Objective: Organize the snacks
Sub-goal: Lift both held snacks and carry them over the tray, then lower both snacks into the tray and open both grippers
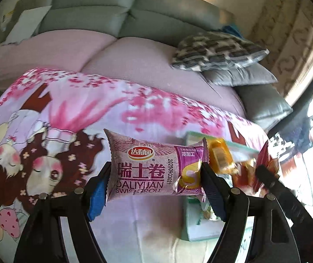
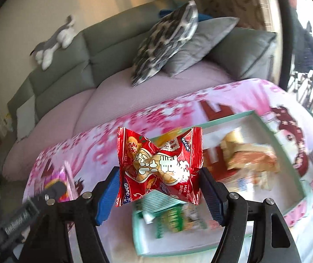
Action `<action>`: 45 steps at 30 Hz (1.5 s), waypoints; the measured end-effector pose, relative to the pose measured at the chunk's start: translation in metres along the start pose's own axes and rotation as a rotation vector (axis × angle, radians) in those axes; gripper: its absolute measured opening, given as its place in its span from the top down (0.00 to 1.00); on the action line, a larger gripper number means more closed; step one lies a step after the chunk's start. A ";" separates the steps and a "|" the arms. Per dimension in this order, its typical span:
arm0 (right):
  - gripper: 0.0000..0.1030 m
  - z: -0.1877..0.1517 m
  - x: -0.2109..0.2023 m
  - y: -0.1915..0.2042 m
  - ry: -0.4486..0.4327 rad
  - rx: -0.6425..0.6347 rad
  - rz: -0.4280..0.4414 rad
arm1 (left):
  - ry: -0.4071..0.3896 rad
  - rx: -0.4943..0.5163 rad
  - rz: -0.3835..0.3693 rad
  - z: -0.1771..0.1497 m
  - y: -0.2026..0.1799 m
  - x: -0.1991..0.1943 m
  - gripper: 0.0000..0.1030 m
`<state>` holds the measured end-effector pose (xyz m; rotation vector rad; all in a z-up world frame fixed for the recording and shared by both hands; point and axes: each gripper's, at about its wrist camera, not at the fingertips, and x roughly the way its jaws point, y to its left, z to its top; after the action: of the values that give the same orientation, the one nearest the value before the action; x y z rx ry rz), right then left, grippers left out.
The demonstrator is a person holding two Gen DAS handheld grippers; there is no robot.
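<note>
A: Snacks first, but start with the big things. What carries them?

B: A surface [image 2: 104, 153] covered by a pink cartoon-print cloth, set in front of a grey sofa [image 2: 104, 43] with a lilac seat cover. A patterned cushion [image 2: 165, 41] leans on a plain grey cushion [image 2: 200, 43] at the sofa's end, and a grey-and-white plush toy [image 2: 53, 41] lies along the sofa's back.

A: And on the cloth?

B: A shallow mint-green tray [image 2: 287, 153]. Inside it are a green packet [image 2: 178, 219] near the front edge and an orange-and-cream packet [image 2: 250, 160] further back; both are blurred, so I can't be sure what they contain.

A: Where are the snacks being handled?

B: Both are up in the air over the tray. The left hand-held gripper [image 1: 156, 186] pinches a purple Swiss roll packet [image 1: 147, 166] lengthways, its blue pads pressing the crimped ends, over the cloth just beside the tray. The right hand-held gripper [image 2: 159, 188] pinches a red peanut snack packet [image 2: 159, 164] across its middle, so the wrapper bows in like a bow tie, above the tray's near corner.

A: Do the two come close?

B: Yes, each shows at the edge of the other's view, side by side.
</note>
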<state>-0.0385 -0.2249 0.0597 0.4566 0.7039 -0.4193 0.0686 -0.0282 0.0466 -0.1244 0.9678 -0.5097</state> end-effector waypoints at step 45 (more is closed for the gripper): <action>0.26 -0.012 0.039 -0.045 0.217 -0.018 -0.096 | 0.255 0.224 0.001 -0.064 -0.082 0.071 0.21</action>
<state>-0.0411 -0.2642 0.0133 0.4562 0.9417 -0.4574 0.0198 -0.1247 -0.0168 0.1461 1.1511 -0.6396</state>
